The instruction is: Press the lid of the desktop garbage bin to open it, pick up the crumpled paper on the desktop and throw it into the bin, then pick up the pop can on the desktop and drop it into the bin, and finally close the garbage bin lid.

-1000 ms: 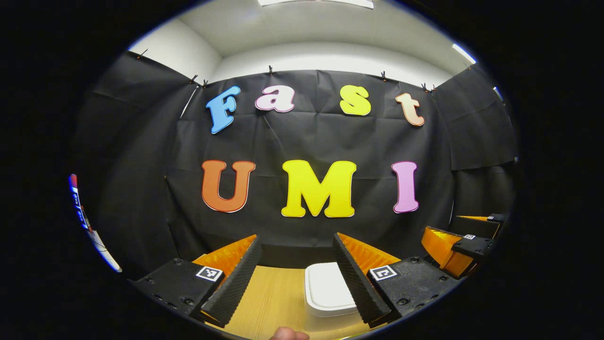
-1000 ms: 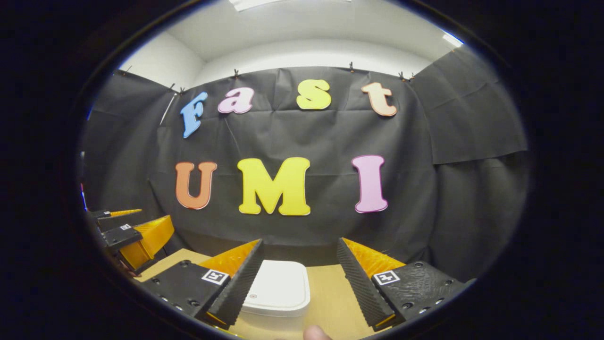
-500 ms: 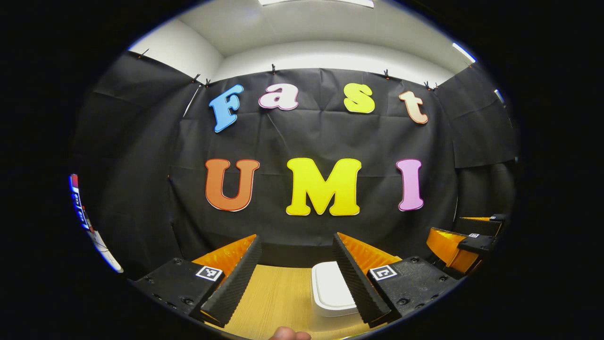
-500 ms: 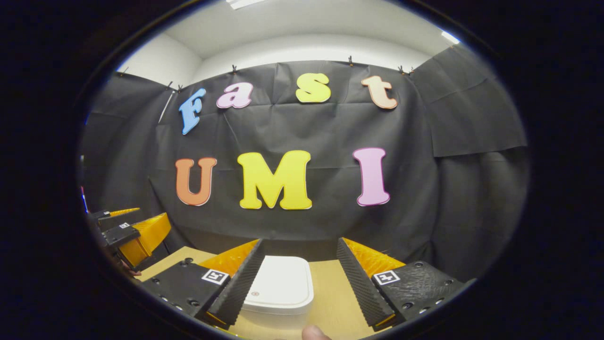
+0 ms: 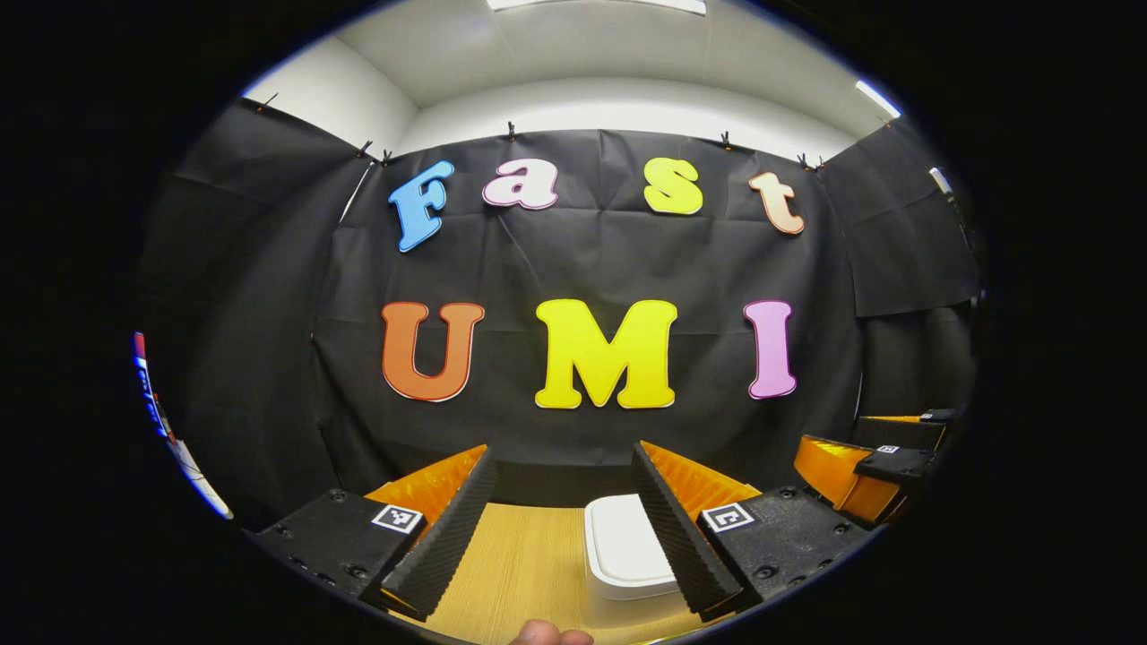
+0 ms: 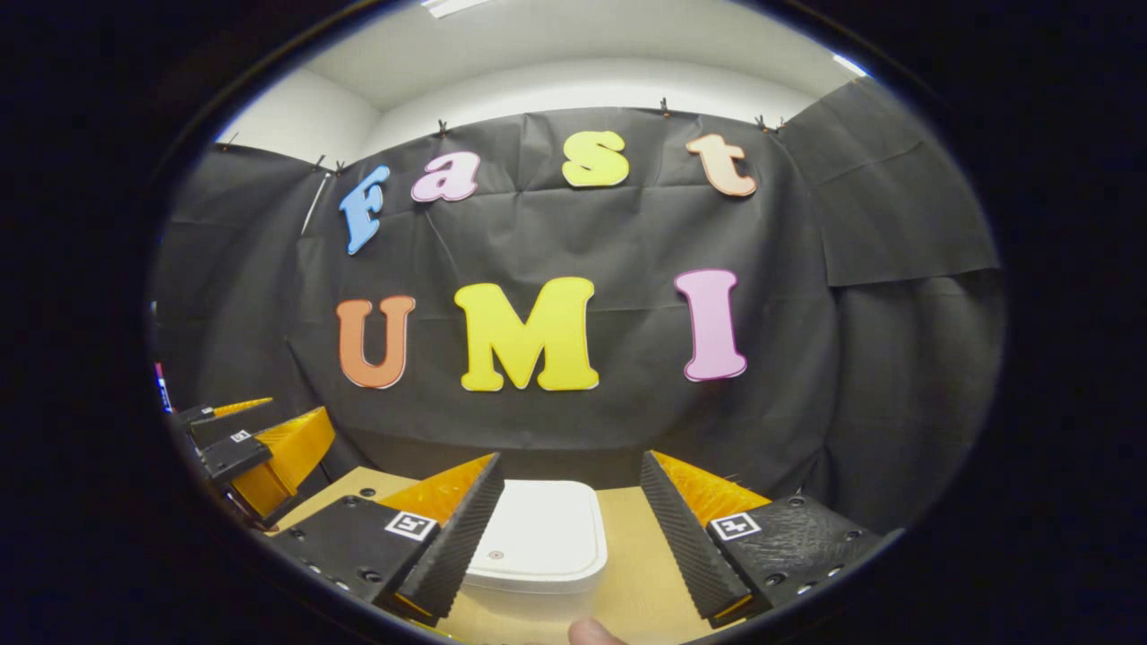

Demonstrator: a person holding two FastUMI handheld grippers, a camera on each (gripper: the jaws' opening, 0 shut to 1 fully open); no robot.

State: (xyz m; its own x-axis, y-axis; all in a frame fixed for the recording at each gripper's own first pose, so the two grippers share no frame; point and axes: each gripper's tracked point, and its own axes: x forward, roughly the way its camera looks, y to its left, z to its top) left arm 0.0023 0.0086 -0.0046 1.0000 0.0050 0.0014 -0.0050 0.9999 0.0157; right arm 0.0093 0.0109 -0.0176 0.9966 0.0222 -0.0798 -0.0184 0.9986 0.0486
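Bin: one white bin [image 6: 536, 537] with its lid down sits on the wooden desk [image 6: 641, 573], close in front of my right gripper [image 6: 566, 524] and a little left of centre between its fingers. In the left gripper view the same bin [image 5: 623, 546] lies low and partly behind that gripper's right-hand finger [image 5: 681, 537].
Left gripper: my left gripper [image 5: 560, 524] has its fingers spread wide with nothing between them; it is held above the desk [image 5: 524, 564].
Right gripper: fingers likewise wide apart and bare, held just short of the bin and not touching it.
Other gripper seen: the right one [image 5: 874, 466] shows at the far right of the left gripper view; the left one [image 6: 255, 452] at the far left of the right gripper view.
Around: black cloth wall [image 6: 582, 233] behind the desk, white ceiling [image 5: 609, 45] above.
Count: one bin, two grippers; a fingertip [image 5: 548, 634] at the bottom edge of each view.
In the way: nothing stands between my right gripper and the lid.
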